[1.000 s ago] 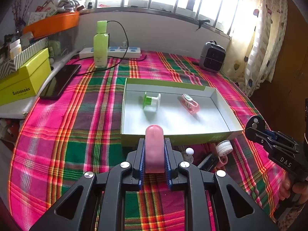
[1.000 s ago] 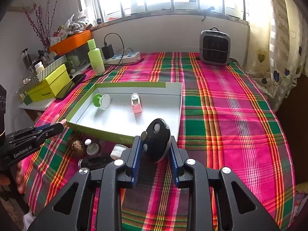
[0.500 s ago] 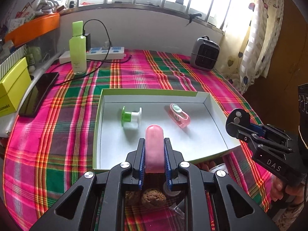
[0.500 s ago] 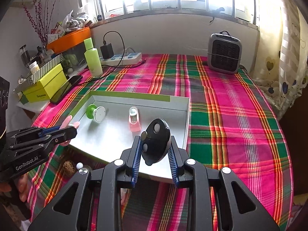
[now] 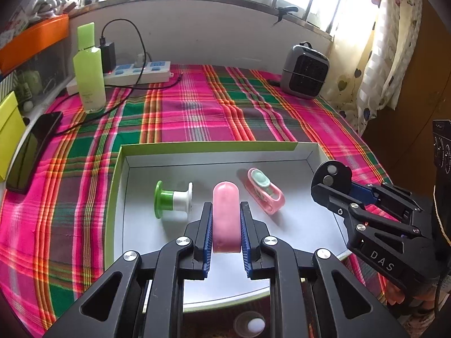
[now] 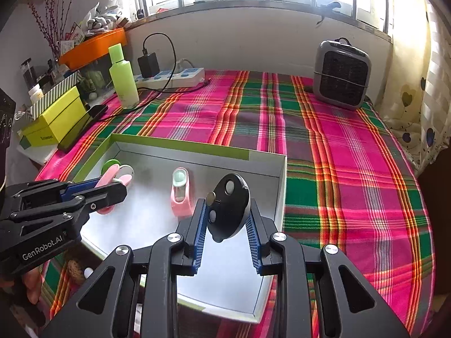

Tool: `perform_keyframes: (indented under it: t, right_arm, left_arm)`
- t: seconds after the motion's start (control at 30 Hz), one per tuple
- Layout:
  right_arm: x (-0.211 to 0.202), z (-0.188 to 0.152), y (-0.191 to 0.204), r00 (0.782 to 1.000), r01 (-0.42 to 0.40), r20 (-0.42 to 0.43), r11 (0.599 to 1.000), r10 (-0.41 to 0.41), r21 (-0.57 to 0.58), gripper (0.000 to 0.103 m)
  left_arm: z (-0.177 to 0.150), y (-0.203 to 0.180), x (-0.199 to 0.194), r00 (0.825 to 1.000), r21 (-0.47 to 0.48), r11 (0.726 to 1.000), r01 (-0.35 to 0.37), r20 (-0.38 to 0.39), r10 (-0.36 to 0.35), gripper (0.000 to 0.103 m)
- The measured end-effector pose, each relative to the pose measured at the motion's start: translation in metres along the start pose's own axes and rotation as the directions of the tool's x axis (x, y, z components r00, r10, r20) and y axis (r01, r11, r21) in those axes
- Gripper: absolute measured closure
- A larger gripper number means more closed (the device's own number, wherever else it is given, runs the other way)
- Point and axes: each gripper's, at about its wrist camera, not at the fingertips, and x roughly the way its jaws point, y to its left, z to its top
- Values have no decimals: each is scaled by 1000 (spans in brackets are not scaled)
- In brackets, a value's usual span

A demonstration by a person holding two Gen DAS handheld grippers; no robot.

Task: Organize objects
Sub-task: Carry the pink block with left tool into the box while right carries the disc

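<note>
A shallow box with a green rim point(image 5: 197, 147) point(image 6: 180, 146) lies on the plaid tablecloth. In it lie a green and white spool point(image 5: 172, 199) and a pink clip with a mint top point(image 5: 265, 191) point(image 6: 180, 194). My left gripper point(image 5: 225, 225) point(image 6: 108, 194) is shut on a pink oblong piece point(image 5: 226, 219) and holds it above the box floor. My right gripper point(image 6: 227, 219) point(image 5: 332, 186) is shut on a black disc with small round studs point(image 6: 229, 205), above the box's right part.
A green bottle point(image 5: 89, 70), a power strip point(image 5: 138, 73) with a cable, a dark phone point(image 5: 31, 149) and a yellow-green carton point(image 6: 53, 121) stand at the left. A grey heater point(image 6: 341, 76) stands at the back right. Small loose items point(image 5: 251, 324) lie in front of the box.
Both grippers have moved forward over the box, each still holding its object. The loose items in front of the box have slid under my fingers.
</note>
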Motion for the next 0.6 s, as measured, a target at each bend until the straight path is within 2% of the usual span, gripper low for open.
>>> perform_keyframes:
  t: [0.6]
  right_arm:
    - [38, 12, 1, 998, -10, -58, 999, 8, -37, 75]
  left_arm:
    - [13, 1, 40, 998, -3, 1000, -8, -65, 8, 87]
